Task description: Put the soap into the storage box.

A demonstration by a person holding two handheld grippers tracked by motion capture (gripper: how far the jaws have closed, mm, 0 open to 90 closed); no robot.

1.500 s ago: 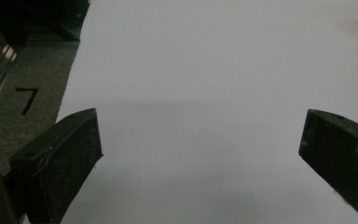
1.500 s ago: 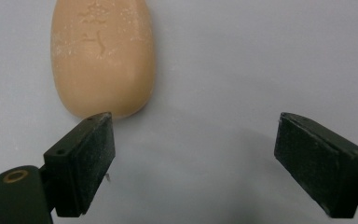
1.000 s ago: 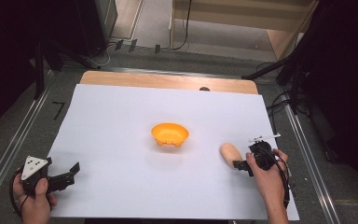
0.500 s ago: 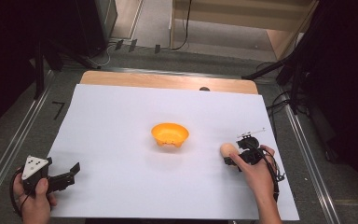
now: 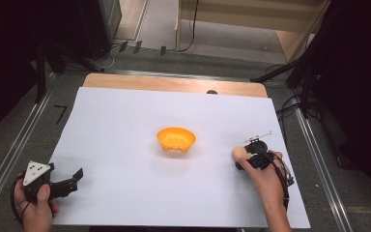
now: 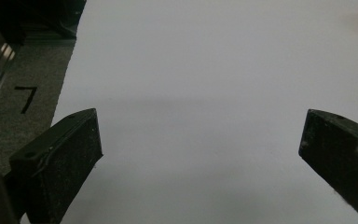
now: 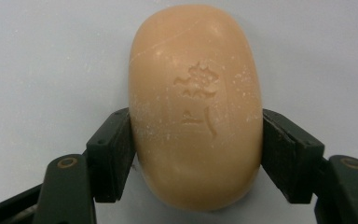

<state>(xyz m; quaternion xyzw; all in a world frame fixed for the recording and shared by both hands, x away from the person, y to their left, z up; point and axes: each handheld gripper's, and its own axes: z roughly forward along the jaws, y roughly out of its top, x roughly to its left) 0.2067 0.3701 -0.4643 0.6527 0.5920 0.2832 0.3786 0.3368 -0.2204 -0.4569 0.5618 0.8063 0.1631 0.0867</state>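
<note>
Peach soap bar (image 7: 196, 107) between tool (image 7: 196, 154) pads

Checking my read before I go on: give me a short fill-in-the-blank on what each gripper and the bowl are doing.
1. The right gripper is shut on the ____.
2. The left gripper has its jaws ____.
3. The orange bowl stands on the white ____.

Missing words: soap bar; open; paper sheet.

A wooden tabletop (image 5: 174, 83) is almost wholly covered by a white paper sheet (image 5: 125, 125). An orange bowl (image 5: 176, 139) rests on the sheet near its middle. To the right of the bowl, near the sheet's right edge, lies a tan soap bar (image 5: 239, 153).
</note>
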